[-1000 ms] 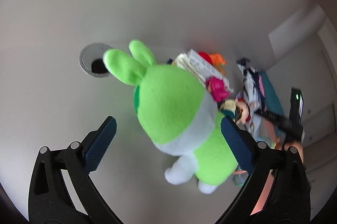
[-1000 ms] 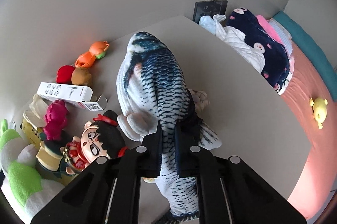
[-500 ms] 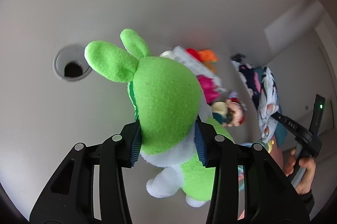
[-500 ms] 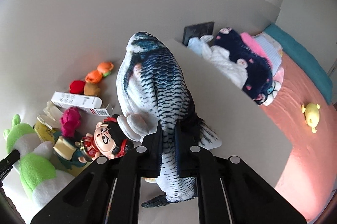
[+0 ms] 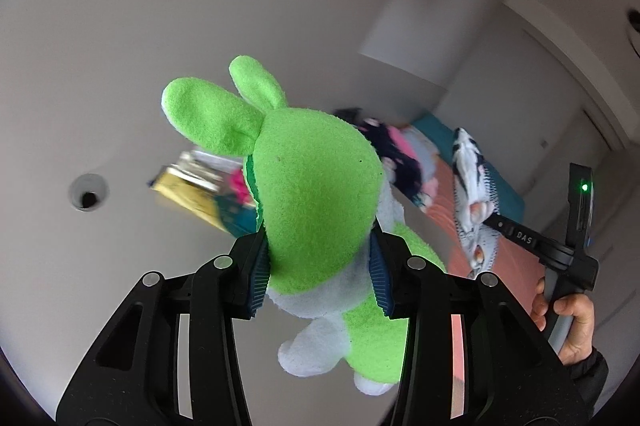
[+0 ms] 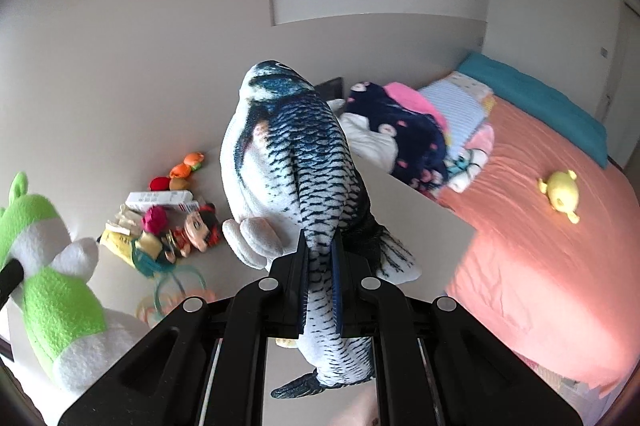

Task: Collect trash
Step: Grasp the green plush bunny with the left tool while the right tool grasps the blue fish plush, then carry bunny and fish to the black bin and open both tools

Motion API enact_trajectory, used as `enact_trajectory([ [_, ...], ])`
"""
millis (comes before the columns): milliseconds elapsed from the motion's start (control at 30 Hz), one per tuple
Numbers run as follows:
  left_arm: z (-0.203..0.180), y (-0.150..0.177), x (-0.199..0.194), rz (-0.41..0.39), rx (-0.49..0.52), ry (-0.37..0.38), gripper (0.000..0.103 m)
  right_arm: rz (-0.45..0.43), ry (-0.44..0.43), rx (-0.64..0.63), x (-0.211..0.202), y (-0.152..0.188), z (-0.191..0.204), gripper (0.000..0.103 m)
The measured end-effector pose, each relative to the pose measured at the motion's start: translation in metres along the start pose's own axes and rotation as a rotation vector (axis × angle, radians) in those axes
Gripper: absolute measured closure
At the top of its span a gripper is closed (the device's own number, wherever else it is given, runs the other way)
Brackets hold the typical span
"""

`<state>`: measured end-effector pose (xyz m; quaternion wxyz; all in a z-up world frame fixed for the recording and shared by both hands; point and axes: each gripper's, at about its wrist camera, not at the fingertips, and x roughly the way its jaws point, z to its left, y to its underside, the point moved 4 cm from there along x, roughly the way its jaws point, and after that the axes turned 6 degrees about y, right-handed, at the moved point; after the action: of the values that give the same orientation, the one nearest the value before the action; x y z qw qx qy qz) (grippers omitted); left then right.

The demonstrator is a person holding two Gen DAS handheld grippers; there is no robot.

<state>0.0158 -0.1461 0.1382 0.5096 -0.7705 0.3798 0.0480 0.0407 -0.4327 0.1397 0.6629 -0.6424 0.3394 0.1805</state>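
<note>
You have a salmon-pink bed (image 6: 520,210) on your right with a yellow toy (image 6: 560,192) lying on it. Folded clothes (image 6: 416,134) are heaped near its teal pillow (image 6: 536,98).

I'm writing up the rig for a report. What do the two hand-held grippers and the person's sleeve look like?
Each hand-held gripper, left and right, has black plastic arms with silver screw heads and ribbed blue pads. In the left wrist view, the right one carries white "DAS" lettering and a green light. The sleeve is dark.
</note>
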Motion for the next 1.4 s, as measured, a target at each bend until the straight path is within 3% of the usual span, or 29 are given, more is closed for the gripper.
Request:
enact_trajectory([
  [267,-0.079,0.069,0.033,0.113,0.126,0.106,0.060,0.008,0.072,0.092,-0.042,0.073,-0.078,0.093],
  [500,-0.169,0.156,0.069,0.263,0.289,0.218,0.059,0.036,0.146,0.216,-0.069,0.147,-0.156,0.093],
  [833,-0.251,0.274,0.121,0.490,0.449,0.322,0.058,0.139,0.278,0.391,-0.069,0.250,-0.254,0.092],
  [1033,-0.291,0.336,0.151,0.599,0.554,0.346,0.058,0.196,0.328,0.477,-0.066,0.293,-0.304,0.092],
  [1100,-0.299,0.354,0.154,0.628,0.582,0.355,0.054,0.220,0.329,0.508,-0.061,0.304,-0.320,0.089],
  [1133,-0.303,0.359,0.156,0.642,0.597,0.360,0.042,0.231,0.326,0.519,-0.059,0.308,-0.326,0.078],
  [1167,-0.308,0.367,0.159,0.664,0.626,0.367,0.029,0.235,0.332,0.528,-0.058,0.311,-0.331,0.051],
  [1233,-0.316,0.378,0.157,0.658,0.660,0.350,0.006,0.212,0.408,0.546,-0.064,0.315,-0.343,0.018],
  [1267,-0.318,0.378,0.154,0.645,0.671,0.343,0.006,0.187,0.451,0.550,-0.069,0.316,-0.348,0.018],
  [1400,-0.315,0.381,0.154,0.642,0.663,0.324,0.006,0.188,0.466,0.582,-0.069,0.321,-0.357,0.018],
])
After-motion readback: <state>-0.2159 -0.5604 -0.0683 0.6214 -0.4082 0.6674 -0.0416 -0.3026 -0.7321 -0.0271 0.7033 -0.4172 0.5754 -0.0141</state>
